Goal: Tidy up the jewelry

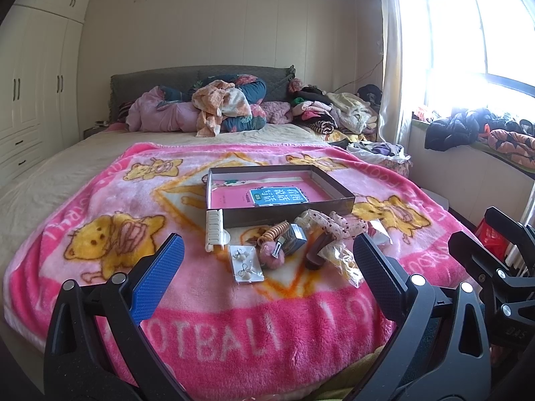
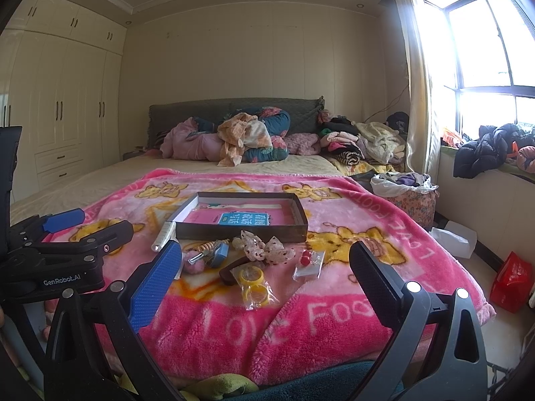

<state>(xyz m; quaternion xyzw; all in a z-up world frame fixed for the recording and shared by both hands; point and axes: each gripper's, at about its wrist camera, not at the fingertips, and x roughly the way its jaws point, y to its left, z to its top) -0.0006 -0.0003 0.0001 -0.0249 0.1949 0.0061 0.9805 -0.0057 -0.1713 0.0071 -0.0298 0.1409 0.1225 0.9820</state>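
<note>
Your shallow box (image 1: 287,212) on the pink blanket (image 1: 100,207) holds only a pink book (image 1: 267,193). The jewelry lies just before it: earring card (image 1: 245,264), yellow bangles (image 2: 254,282). Your left gripper (image 1: 267,267) and right gripper (image 2: 267,270) hover spread, empty.

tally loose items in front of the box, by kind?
White plastic hair claw: 1
Dark brown hair clip: 1
Lace bow: 1
Bagged earring cards: 2
Bag of yellow rings: 1
Pink pompom: 1
Total: 7
</note>
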